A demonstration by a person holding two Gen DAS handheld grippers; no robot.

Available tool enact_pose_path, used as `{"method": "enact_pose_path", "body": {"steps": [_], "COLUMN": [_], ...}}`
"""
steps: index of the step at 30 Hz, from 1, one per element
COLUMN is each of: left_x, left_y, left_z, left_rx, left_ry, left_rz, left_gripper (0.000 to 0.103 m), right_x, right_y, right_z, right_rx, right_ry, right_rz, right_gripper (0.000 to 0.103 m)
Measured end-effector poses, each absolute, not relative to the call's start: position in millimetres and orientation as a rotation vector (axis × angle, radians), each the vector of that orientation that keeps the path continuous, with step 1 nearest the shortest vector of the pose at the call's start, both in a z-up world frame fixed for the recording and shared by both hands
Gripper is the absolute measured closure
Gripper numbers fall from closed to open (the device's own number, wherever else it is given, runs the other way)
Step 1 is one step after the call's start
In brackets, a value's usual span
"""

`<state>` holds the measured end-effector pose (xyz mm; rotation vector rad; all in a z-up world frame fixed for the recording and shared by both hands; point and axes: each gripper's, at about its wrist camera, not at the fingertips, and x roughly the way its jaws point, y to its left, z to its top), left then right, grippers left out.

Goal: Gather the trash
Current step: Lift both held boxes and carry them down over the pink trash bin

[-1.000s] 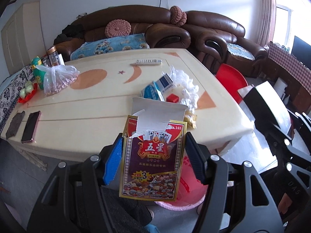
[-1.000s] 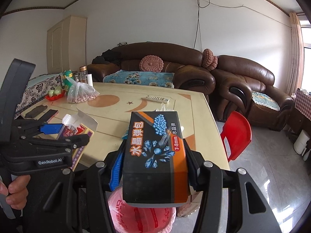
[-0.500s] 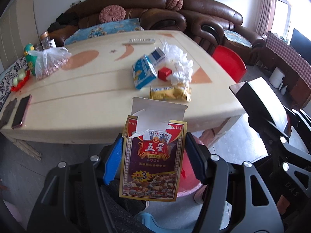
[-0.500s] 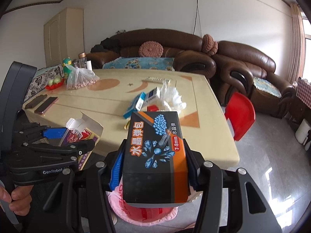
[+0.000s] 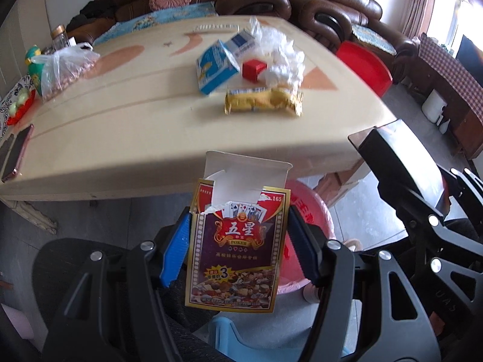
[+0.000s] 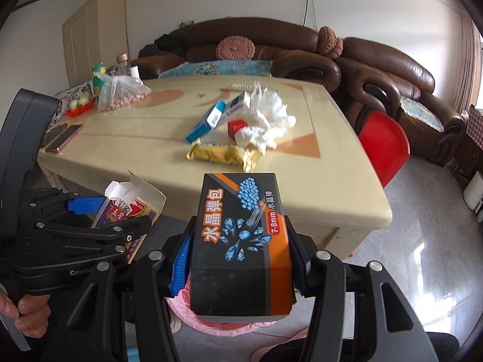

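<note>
- Left gripper [image 5: 238,250]: jaws part-way apart, pads pressed on both sides of a torn-open playing-card box [image 5: 235,250], flap up. It hangs off the near edge of the table [image 5: 120,138], above the pink-lined bin [image 5: 305,211] on the floor.
- Right gripper [image 6: 238,259]: jaws part-way apart, clamped on a black-and-orange box [image 6: 241,241], also off the table edge, with the bin [image 6: 217,322] directly beneath.
- Trash not yet collected, left to right on the table: blue carton [image 5: 214,66], red cube [image 5: 253,68], crumpled white tissue [image 5: 280,60], gold wrapper [image 5: 262,105].
- Risk, judged: only part of the bin rim shows under the card box. A release from here could land it on the rim or the floor, since the box sits toward the bin's left side.
- Risk, judged: the two grippers stand close together. Lowering both at once over a single bin opening could knock them against each other or jam the boxes.
- Risk, judged: the loose flap could catch the bin liner.
- Surface: cream table with orange crescent and triangle inlays. At its left end, a phone [image 5: 15,157] and a clear bag of nuts [image 5: 60,72], neither being trash by my reading.
- Room: brown leather sofas [image 6: 302,48] behind, red plastic chair [image 6: 383,144] at right, grey tiled floor.
</note>
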<state>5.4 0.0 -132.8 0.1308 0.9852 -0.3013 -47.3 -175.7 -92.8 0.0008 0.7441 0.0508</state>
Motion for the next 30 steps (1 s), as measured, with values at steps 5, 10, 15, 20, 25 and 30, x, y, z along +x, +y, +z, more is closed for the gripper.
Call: {"method": "enact_pose_path", "body": {"steps": [5,10,15,20,25,30], "left_x": [10,17,26,36,45,52], "left_y": [-7,-12,-15,-15,-16,-19], "left_z": [-154,-179,-204,-227,-248,-264], "left_rx": [0.148,0.158,0.164,0.161,0.147,0.153], "left_ry": [1.030,1.088,1.152,1.213,1.276,1.315], "left_rz": [-0.309,-0.308,-0.305,-0.296,-0.290,-0.281], "left_gripper": [0.041,0.041,0.041,0.041,0.041,0.041], "right_x": [-41,-32,-19,-4,8,17], "right_y": [-177,-179,-182,-184,-185,-187], "right_z": [-114,-139,-164,-191,-211,-227], "right_rx": [0.002,0.019,0.036,0.052,0.067,0.077], "right_ry": [0.790,0.854,0.920,0.992,1.046,1.086], "right_rz": [0.051,0.055,0.061,0.067,0.078,0.088], "right_gripper": [0.051,0.051,0.051,0.051,0.051,0.051]}}
